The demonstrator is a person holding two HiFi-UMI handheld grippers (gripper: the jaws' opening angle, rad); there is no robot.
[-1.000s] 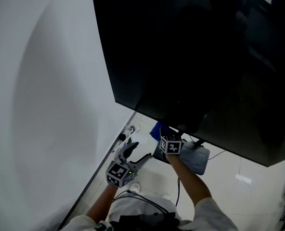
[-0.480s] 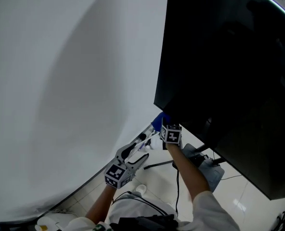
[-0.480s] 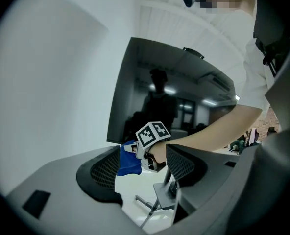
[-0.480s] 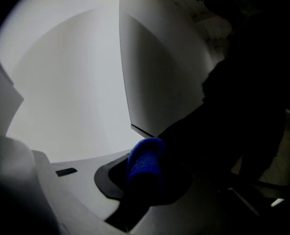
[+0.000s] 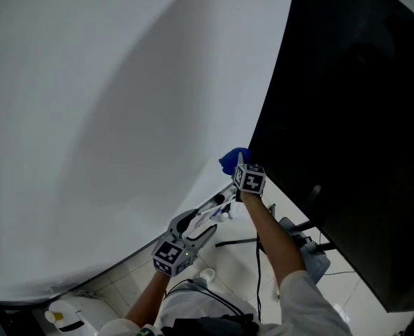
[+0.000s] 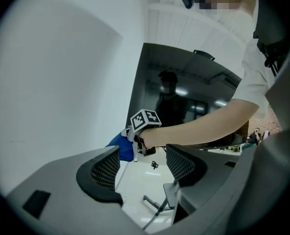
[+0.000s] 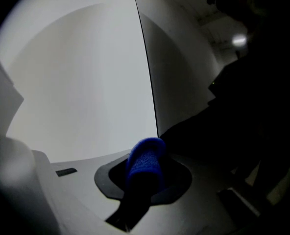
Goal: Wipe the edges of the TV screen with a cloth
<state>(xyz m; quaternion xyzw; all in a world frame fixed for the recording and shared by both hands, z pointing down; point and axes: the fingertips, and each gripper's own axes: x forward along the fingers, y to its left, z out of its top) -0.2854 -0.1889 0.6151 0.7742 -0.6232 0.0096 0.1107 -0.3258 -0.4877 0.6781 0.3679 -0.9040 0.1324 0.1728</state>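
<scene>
A large black TV screen (image 5: 354,117) fills the right of the head view, its left edge running down to a lower corner. My right gripper (image 5: 236,165) is shut on a blue cloth (image 5: 232,159) and holds it against that lower left corner. In the right gripper view the blue cloth (image 7: 145,163) sits pinched between the jaws, right at the TV's left edge (image 7: 147,77). My left gripper (image 5: 205,224) hangs lower, open and holding nothing. The left gripper view shows the blue cloth (image 6: 121,146) and the TV screen (image 6: 184,102) beyond its parted jaws.
A white wall (image 5: 109,117) lies left of the TV. The TV's stand base (image 5: 312,254) and black cables (image 5: 235,242) sit on the pale tiled floor (image 5: 228,257) below. A white object with a yellow spot (image 5: 70,317) is at the bottom left.
The right gripper with the blue cloth has risen from under the TV's bottom edge to its lower left corner. The head view has swung left, showing more wall. The left gripper stays low and open.
</scene>
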